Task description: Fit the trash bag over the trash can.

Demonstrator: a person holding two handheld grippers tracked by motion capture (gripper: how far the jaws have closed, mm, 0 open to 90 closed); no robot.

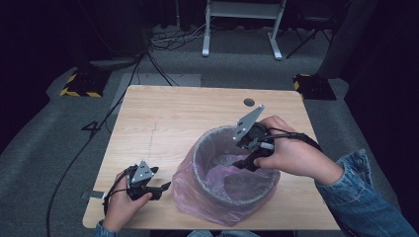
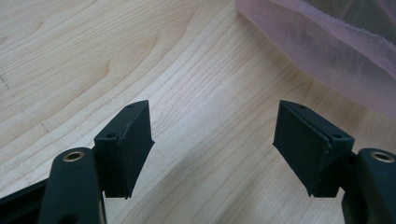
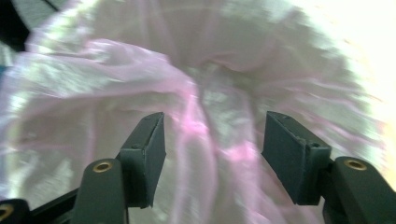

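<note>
A grey round bin (image 1: 206,142) lined with a thin pink plastic bag (image 1: 190,191) stands on the wooden table (image 1: 163,113), right of centre near the front. My right gripper (image 1: 243,163) hovers over the bin's right side and points down into it. In the right gripper view its jaws (image 3: 212,140) stand open, with loose pink bag film (image 3: 187,84) beyond them and nothing pinched. My left gripper (image 1: 165,187) rests at the table's front left, open and aimed at the bag's skirt. Its jaws (image 2: 212,135) are spread over bare wood, with the bag (image 2: 327,42) at the upper right.
A small dark round mark (image 1: 249,102) sits near the table's far edge. Beyond the table are a white frame's legs (image 1: 242,29), two yellow-and-black striped bases (image 1: 79,85) (image 1: 314,85) and cables on the grey floor. The table's left half is bare wood.
</note>
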